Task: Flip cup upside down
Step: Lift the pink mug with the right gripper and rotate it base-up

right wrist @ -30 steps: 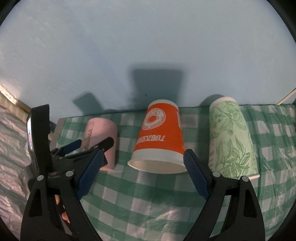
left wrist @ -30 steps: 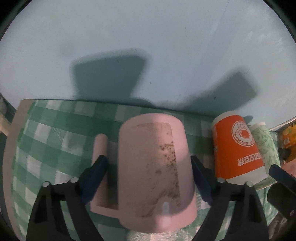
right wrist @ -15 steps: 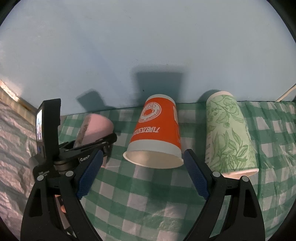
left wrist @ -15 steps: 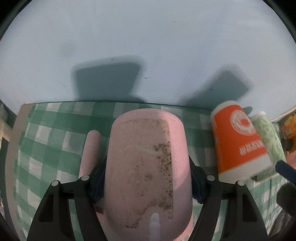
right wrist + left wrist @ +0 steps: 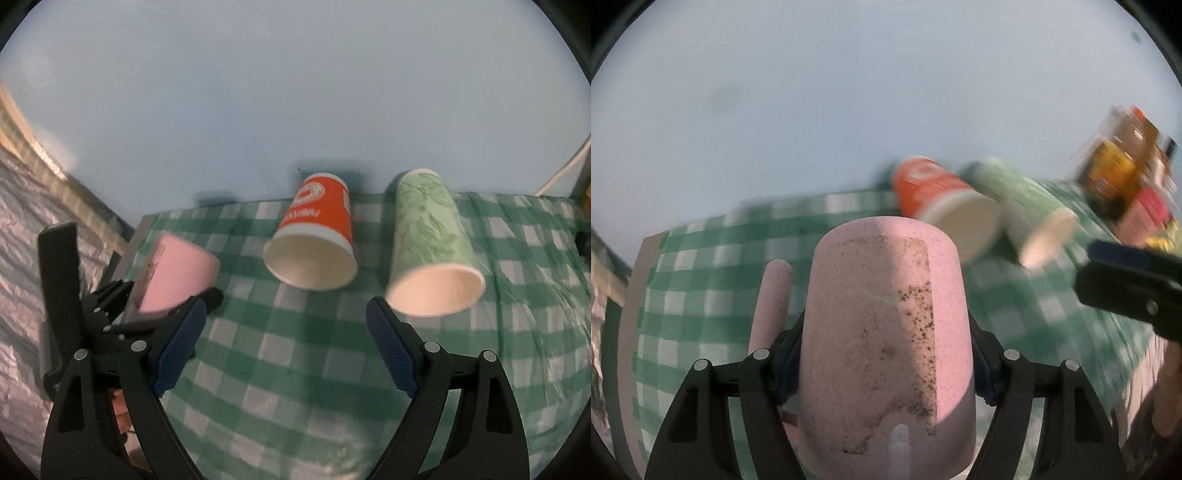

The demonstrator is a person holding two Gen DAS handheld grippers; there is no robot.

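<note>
My left gripper (image 5: 884, 354) is shut on a pink mug (image 5: 886, 332) with a worn speckled label, base pointing away, handle on the left. It holds the mug lifted and tilted above the green checked cloth (image 5: 713, 280). In the right wrist view the mug (image 5: 173, 273) shows at the left in the left gripper (image 5: 110, 314). My right gripper (image 5: 284, 339) is open and empty above the cloth (image 5: 295, 369), in front of an orange paper cup (image 5: 317, 236) and a green leaf-print paper cup (image 5: 428, 236), both with their open mouths toward the camera.
A pale blue wall (image 5: 295, 92) stands behind the table. Colourful packages (image 5: 1126, 173) sit at the far right. The right gripper's tip (image 5: 1130, 288) shows at the right of the left wrist view. Crinkled silver sheeting (image 5: 37, 206) lies left of the table.
My left gripper closed on the pink mug, lifted it off the cloth and tilted it. Both views have pitched, so the paper cups' open mouths now show.
</note>
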